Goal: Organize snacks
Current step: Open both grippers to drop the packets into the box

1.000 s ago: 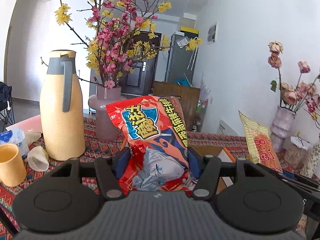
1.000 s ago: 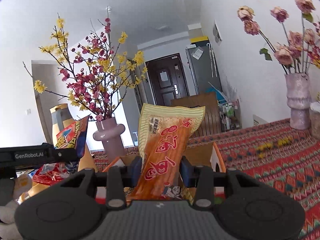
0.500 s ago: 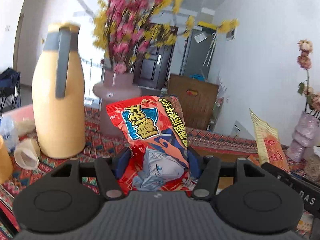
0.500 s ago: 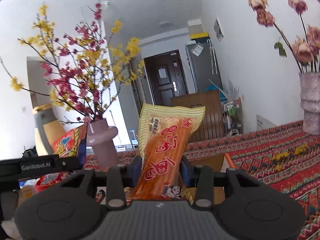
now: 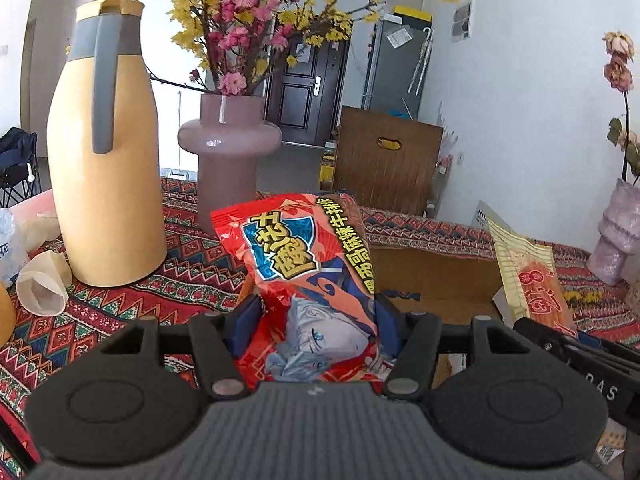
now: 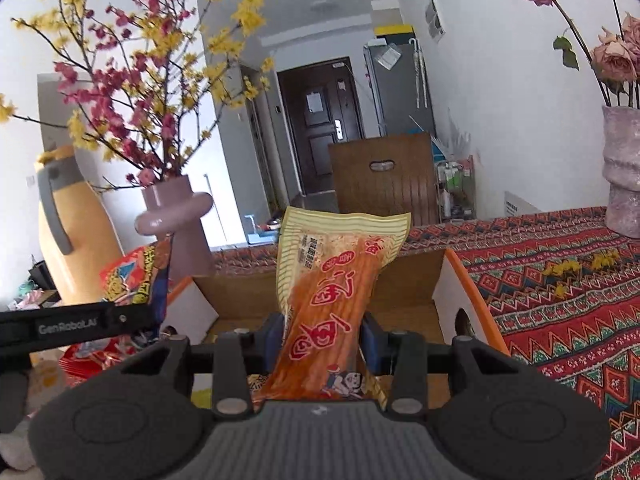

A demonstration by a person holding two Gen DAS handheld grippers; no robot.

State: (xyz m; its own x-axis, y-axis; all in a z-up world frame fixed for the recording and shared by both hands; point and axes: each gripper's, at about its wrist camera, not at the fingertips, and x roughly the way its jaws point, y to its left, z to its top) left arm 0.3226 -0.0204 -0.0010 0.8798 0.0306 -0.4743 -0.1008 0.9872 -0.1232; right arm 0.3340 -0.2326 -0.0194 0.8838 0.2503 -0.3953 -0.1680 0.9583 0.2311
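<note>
My left gripper [image 5: 316,322] is shut on a red snack bag [image 5: 308,272] with blue and yellow lettering, held upright above the near edge of an open cardboard box [image 5: 432,276]. In the right wrist view my right gripper [image 6: 322,338] is shut on a long orange and yellow snack packet [image 6: 332,292], upright over the same cardboard box [image 6: 404,280]. The orange packet [image 5: 532,280] shows at the right of the left wrist view. The red bag [image 6: 136,276] and the left gripper's finger [image 6: 76,326] show at the left of the right wrist view.
A tall yellow jug [image 5: 102,160] and a mauve vase of blossom [image 5: 228,148] stand left of the box on the patterned cloth [image 5: 192,264]. Paper cups [image 5: 40,288] lie further left. A rough vase of dried roses [image 6: 620,172] stands at the right. A wooden chair back [image 6: 384,176] rises behind the table.
Both grippers have moved forward and lower with their packets still held. The jug, the mauve vase and the box now look nearer and larger.
</note>
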